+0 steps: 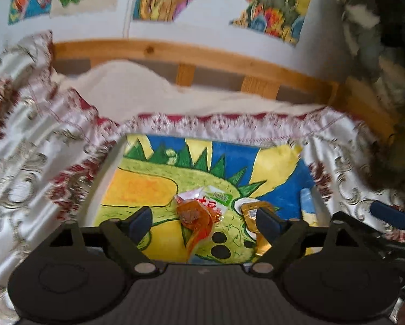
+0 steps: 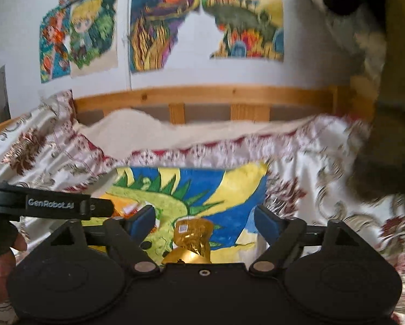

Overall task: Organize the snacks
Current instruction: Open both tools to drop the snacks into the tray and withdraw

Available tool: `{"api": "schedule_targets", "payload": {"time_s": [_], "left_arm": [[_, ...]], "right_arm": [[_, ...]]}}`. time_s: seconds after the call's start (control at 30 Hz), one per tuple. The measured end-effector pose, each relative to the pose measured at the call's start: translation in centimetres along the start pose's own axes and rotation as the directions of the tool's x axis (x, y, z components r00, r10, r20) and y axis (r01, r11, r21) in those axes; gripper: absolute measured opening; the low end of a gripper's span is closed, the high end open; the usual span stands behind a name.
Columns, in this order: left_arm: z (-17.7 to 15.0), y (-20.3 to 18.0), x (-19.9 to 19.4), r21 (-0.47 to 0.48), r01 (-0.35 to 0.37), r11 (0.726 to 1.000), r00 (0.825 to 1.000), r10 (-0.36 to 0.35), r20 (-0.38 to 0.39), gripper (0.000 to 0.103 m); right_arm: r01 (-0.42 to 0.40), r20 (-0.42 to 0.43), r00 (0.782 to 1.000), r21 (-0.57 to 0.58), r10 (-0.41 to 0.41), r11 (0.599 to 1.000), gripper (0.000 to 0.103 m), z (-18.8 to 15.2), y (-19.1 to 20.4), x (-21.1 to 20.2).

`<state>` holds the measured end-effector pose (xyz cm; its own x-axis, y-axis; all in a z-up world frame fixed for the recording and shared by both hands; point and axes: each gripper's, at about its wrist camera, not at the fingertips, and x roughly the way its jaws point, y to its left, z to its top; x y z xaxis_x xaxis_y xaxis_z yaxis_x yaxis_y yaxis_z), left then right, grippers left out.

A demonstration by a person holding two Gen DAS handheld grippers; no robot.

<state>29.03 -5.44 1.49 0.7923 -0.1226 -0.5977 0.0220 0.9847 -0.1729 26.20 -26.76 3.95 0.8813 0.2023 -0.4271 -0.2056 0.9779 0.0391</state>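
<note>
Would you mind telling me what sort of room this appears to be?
Probably a child's bedroom: a wooden bed frame stands against the wall, a floral bedspread covers it, and colourful drawings hang above.

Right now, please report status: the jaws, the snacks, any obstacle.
Left gripper open, right gripper open, nothing held. Orange snack packet and gold snack packet lie on dinosaur drawing. No obstacle between the jaws.

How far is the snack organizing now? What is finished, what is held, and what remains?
Looks done: the orange snack packet and gold snack packet lie close together on the dinosaur drawing. In hand: nothing; the left hand-held gripper and right hand-held gripper are both open. Left: no other snacks are visible.
</note>
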Motion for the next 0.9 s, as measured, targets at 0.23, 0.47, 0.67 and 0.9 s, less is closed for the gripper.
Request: {"api": "schedule_targets", "payload": {"time_s": [0.23,0.47,0.67,0.9], "left_arm": [[-0.1,0.8,-8.3,-0.006,-0.011,1.0,0.989,0.012,0.147,0.101],[-1.4,1.2,-15.4,0.008,-0.008,1.0,0.972,0.006,0.234,0.102],[-3.5,1.0,-20.3,0.032,-0.017,0.999,0.961,0.007,0.278,0.102],[-6.8,1.2,-24.2,0.054,-0.047,0.997,0.958,0.03,0.285,0.102]], "right_arm": [[0.03,0.09,0.996,-0.009,-0.029,1.0,0.098,1.8,1.3,-7.5],[0.016,0.168,0.986,-0.016,-0.014,1.0,0.102,2.4,3.3,-14.1],[0.025,0.227,0.974,-0.04,-0.016,0.999,0.102,1.5,5.3,-19.3],[0.011,0.237,0.971,-0.021,-0.005,1.0,0.102,-1.1,7.1,-23.9]]}}
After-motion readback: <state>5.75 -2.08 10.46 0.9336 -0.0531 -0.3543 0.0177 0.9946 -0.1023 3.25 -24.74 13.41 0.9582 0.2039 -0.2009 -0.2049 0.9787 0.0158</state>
